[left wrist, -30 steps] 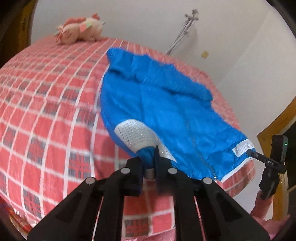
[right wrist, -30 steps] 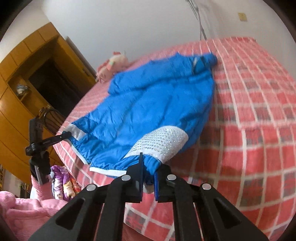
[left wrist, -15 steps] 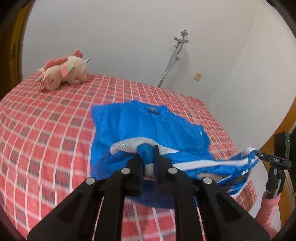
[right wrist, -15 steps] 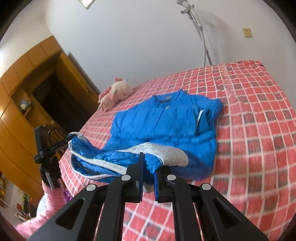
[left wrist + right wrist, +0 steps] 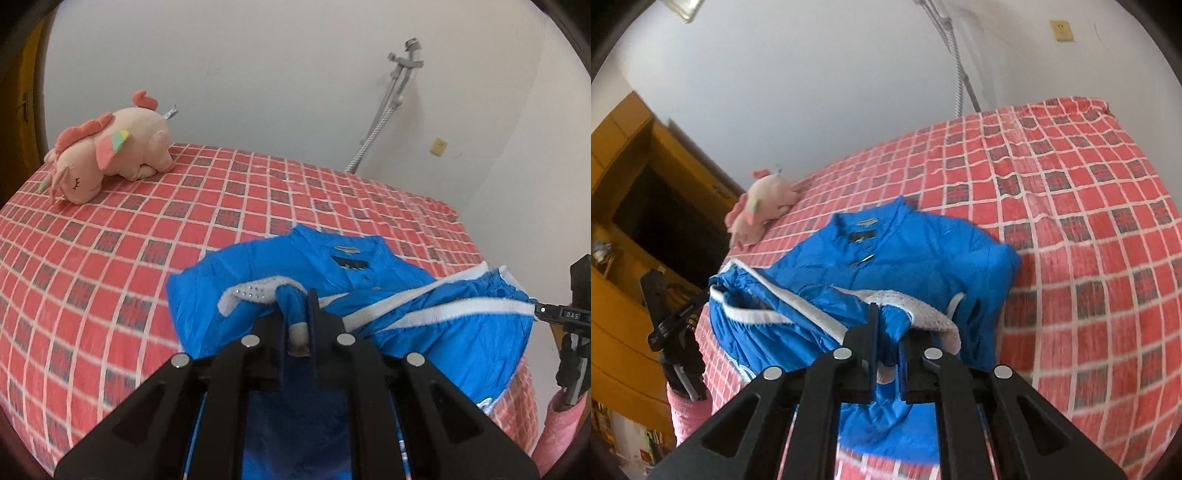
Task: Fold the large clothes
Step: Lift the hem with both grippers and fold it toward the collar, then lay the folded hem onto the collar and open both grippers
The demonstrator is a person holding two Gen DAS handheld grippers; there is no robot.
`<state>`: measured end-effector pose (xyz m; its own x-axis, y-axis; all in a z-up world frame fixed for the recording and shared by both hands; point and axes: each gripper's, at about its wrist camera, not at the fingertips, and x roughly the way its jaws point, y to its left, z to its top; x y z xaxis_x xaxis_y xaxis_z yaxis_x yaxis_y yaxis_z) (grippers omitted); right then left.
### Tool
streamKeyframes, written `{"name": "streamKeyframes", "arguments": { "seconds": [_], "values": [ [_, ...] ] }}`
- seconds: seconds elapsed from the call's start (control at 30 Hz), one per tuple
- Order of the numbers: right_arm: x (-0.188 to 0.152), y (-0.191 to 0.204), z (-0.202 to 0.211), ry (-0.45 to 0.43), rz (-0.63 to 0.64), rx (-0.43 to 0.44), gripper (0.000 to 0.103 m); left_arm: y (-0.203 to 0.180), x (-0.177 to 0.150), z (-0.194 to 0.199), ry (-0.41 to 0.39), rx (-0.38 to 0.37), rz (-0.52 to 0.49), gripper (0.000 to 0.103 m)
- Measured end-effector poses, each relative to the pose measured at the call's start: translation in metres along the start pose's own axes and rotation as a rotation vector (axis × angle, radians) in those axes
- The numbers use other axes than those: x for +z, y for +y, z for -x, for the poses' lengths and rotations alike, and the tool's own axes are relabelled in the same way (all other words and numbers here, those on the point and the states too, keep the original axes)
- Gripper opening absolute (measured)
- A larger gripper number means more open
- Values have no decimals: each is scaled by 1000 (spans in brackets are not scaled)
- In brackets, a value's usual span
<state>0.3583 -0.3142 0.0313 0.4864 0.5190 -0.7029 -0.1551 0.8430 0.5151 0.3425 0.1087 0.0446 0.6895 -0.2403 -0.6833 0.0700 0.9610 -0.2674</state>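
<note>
Now both tools (image 5: 297,325) (image 5: 888,332) pinch the jacket (image 5: 332,273) hem, collar pointing away.

Jacket (image 5: 288,266) lies on the bed (image 5: 110,258) — plush toy (image 5: 110,155) behind it, by the wall.
</note>
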Motion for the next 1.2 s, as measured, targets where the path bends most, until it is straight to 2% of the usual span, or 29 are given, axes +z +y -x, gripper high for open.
{"name": "streamKeyframes", "arguments": {
  "seconds": [0.17,0.27,0.37,0.43,0.5,0.57,0.6,0.63,0.67,0.7,0.73,0.8,0.87,0.93,1.0,1.03,1.07,1.1,1.13,1.2],
  "values": [
    [21,-20,-42,48,-40,-36,8,13,13,-46,52,40,26,9],
    [28,-31,-66,75,-63,-49,8,21,12,-76,104,57,42,9],
    [29,-42,-85,87,-82,-53,8,28,9,-98,123,66,49,12],
    [28,-46,-93,93,-79,-58,10,32,8,-107,136,63,64,13],
    [26,-46,-93,94,-70,-43,16,35,7,-109,145,51,71,15],
    [23,-44,-84,82,-59,-9,23,34,7,-103,153,20,72,18],
    [22,-42,-78,75,-54,15,34,34,7,-99,156,7,74,23],
    [19,-39,-70,65,-41,34,60,36,7,-92,161,-19,82,29],
    [18,-36,-63,50,-24,30,73,37,6,-85,163,-44,93,35],
    [15,-30,-50,13,18,4,81,41,5,-74,156,-75,108,61],
    [11,-25,-42,-4,59,-31,81,42,4,-64,137,-86,112,73],
    [5,-20,-34,-7,96,-73,81,42,-1,-48,110,-60,93,74],
    [-2,-21,-34,14,112,-89,81,44,-11,-34,98,16,52,79],
    [-8,-26,-41,45,111,-124,81,46,-21,-30,106,62,34,79],
    [-14,-31,-52,74,108,-138,79,48,-31,-33,135,60,28,80],
    [-15,-32,-57,86,105,-133,71,47,-38,-36,151,48,28,79],
    [-19,-32,-63,103,104,-119,65,47,-42,-36,157,43,25,77],
    [-21,-31,-67,111,104,-120,49,45,-45,-38,161,46,15,67],
    [-23,-28,-69,97,121,-155,36,40,-49,-41,163,59,-8,50],
    [-27,-19,-66,61,169,-202,18,29,-50,-42,148,81,-48,29]
  ]
}}
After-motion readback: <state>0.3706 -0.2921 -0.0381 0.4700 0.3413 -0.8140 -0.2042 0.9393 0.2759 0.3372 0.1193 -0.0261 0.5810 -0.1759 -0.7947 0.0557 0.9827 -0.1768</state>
